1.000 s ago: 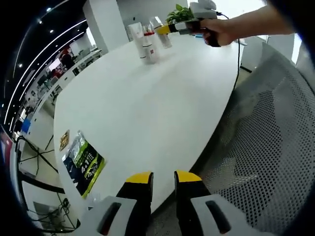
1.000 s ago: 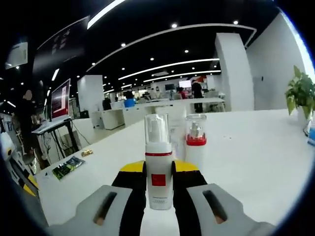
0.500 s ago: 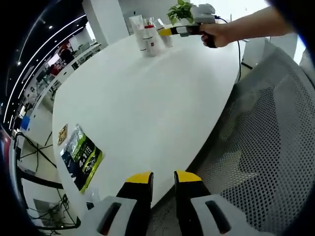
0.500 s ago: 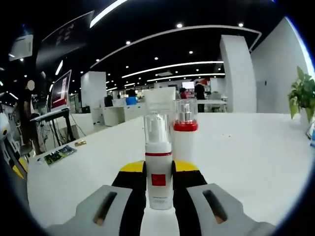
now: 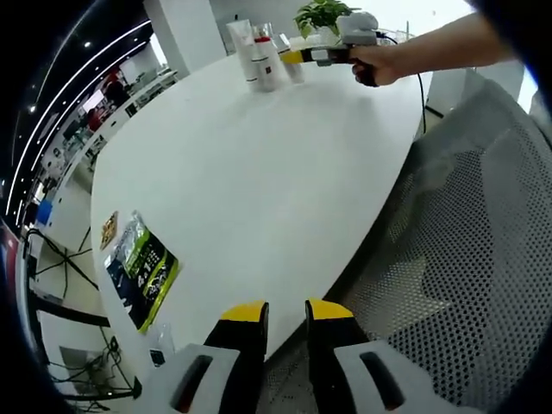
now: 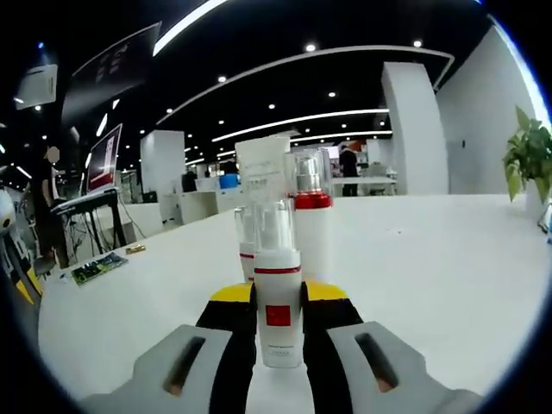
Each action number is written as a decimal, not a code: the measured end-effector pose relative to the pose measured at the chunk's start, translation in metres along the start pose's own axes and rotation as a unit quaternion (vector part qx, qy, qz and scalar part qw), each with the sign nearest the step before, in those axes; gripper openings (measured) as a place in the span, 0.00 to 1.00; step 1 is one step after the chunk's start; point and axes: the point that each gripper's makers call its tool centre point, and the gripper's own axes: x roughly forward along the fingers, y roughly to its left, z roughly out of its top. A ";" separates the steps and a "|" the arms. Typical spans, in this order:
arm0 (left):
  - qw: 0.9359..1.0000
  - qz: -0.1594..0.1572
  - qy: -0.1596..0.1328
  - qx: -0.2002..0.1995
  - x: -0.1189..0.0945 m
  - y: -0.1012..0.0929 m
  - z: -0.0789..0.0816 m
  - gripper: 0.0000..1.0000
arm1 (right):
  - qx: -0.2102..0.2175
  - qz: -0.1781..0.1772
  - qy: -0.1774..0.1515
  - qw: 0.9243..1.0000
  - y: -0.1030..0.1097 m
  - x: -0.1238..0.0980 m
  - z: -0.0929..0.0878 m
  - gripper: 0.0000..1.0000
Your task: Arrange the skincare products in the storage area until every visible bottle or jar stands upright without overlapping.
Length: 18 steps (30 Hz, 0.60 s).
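One pump bottle [image 6: 278, 297] upright, clamped in right gripper [image 6: 279, 304], white table [image 6: 448, 285]

An open-plan office with a dark ceiling crossed by long curved light strips [image 6: 293, 116] and small round spotlights. A wide white bench [image 5: 250, 172] stretches ahead of the left claw, and a grey mesh chair [image 5: 466, 259] sits to its right. Ahead of the right claw stand a thick white column [image 6: 412, 129], distant rows of desks [image 6: 207, 203] and a wall screen [image 6: 103, 159] at far left; a leafy potted plant [image 6: 528, 155] stands at far right.
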 end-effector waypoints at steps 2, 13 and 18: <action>1.000 0.000 0.001 0.000 0.000 0.000 0.000 0.17 | 0.001 0.000 0.005 1.000 -0.001 -0.001 -0.005 0.17; 1.000 0.002 0.008 0.000 0.001 0.001 -0.003 0.17 | 0.006 0.008 -0.012 1.000 0.001 -0.006 -0.005 0.17; 1.000 0.004 0.009 0.000 0.001 0.002 -0.003 0.17 | 0.013 0.007 -0.019 1.000 0.004 -0.015 -0.005 0.17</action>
